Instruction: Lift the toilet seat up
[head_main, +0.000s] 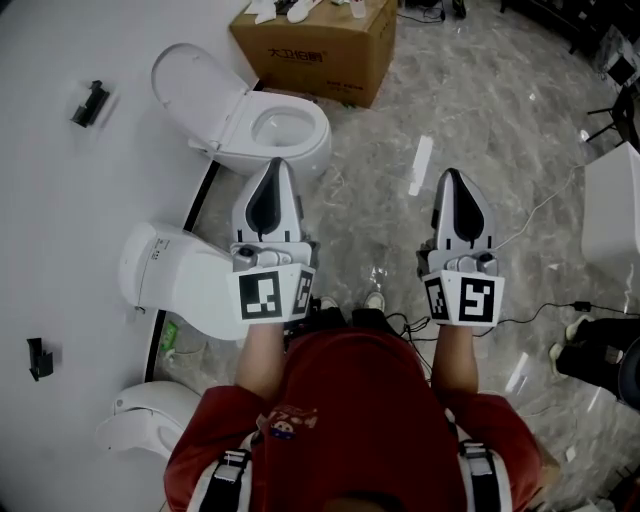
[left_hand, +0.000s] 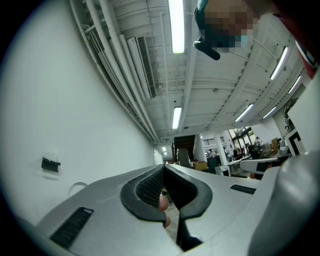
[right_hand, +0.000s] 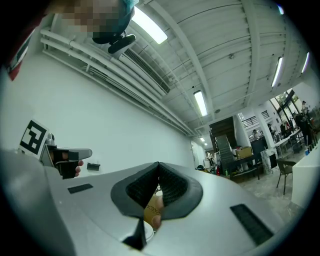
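In the head view three white toilets stand along the left wall. The far toilet (head_main: 262, 125) has its lid raised against the wall and its bowl showing. The middle toilet (head_main: 175, 285) has its lid down, and the near one (head_main: 145, 425) is partly cut off. My left gripper (head_main: 277, 165) hovers past the middle toilet's front, its tip near the far toilet's bowl, jaws shut on nothing. My right gripper (head_main: 450, 175) hangs over the marble floor, shut and empty. Both gripper views look up at wall and ceiling, with the left gripper (left_hand: 164, 167) and right gripper (right_hand: 158, 164) closed to a point.
A cardboard box (head_main: 320, 50) stands behind the far toilet. A white strip (head_main: 421, 165) and cables (head_main: 540, 215) lie on the floor. A white cabinet (head_main: 612, 215) stands at the right, with dark gear (head_main: 600, 355) below it. Black fittings (head_main: 90, 103) hang on the wall.
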